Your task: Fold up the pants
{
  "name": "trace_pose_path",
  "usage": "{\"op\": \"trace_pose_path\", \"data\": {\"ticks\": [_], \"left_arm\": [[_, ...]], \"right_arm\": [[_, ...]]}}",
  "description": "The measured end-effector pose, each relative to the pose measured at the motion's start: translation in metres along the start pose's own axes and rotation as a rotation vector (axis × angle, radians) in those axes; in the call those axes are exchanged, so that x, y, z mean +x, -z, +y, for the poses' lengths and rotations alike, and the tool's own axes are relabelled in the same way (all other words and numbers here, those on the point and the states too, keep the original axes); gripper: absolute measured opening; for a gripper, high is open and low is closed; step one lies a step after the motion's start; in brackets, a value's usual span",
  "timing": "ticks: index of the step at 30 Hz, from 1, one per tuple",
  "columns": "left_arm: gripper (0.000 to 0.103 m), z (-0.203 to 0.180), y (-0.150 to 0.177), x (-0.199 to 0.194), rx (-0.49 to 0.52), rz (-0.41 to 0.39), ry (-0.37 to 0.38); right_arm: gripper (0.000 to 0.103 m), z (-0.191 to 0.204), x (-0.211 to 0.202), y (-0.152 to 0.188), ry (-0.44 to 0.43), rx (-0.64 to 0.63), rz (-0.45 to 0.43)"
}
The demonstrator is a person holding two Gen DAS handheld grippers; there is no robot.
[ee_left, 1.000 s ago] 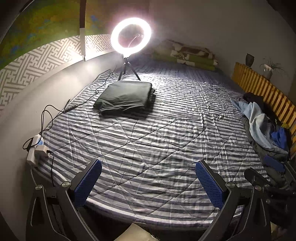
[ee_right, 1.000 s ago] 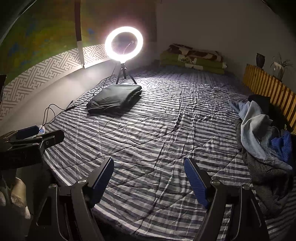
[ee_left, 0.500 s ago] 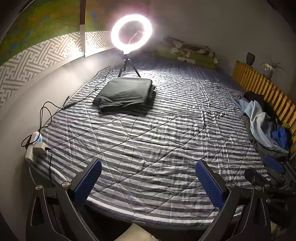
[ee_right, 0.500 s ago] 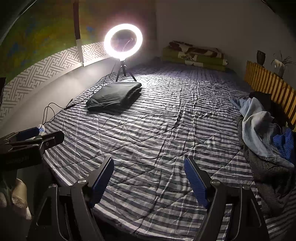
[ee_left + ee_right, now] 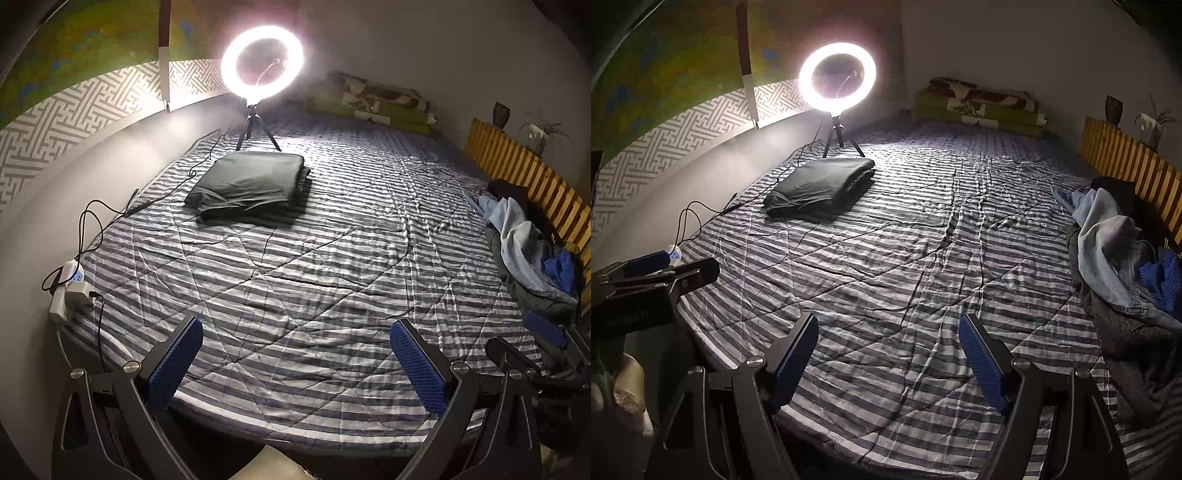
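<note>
I hold my left tongs (image 5: 295,360) above the near edge of the bed (image 5: 332,266), jaws spread wide with nothing between the blue pads. My right tongs (image 5: 888,356) hang the same way, wide and empty, over the striped quilt (image 5: 905,258).

The folded dark pants (image 5: 251,184) lie flat on the quilt toward the far left of the bed, just in front of the lit ring light (image 5: 263,62) on its small tripod. Well apart from them, along the right edge of the bed beside the wooden slat rail (image 5: 1126,173), lies a loose heap of clothes (image 5: 1115,240): pale blue denim on top, a bright blue piece and a dark grey garment beneath. Neither pair of tongs touches any cloth.

A black cable (image 5: 110,218) runs from the light along the left side of the bed to a white power strip (image 5: 68,291) at the near left corner. Folded green and brown blankets (image 5: 979,105) are stacked at the far end against the wall. In the right wrist view my left tongs show at the left border.
</note>
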State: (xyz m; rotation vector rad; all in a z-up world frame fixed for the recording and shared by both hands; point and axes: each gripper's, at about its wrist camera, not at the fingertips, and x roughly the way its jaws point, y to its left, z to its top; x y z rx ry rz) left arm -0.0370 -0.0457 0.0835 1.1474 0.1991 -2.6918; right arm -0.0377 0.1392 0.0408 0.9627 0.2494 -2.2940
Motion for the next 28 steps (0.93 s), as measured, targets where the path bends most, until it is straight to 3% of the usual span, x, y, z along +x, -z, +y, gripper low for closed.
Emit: {"op": "trace_pose_path", "data": {"ticks": [28], "left_arm": [[0.103, -0.003, 0.000, 0.012, 0.032, 0.013, 0.011]], "right_arm": [[0.075, -0.004, 0.009, 0.002, -0.004, 0.020, 0.021]]}}
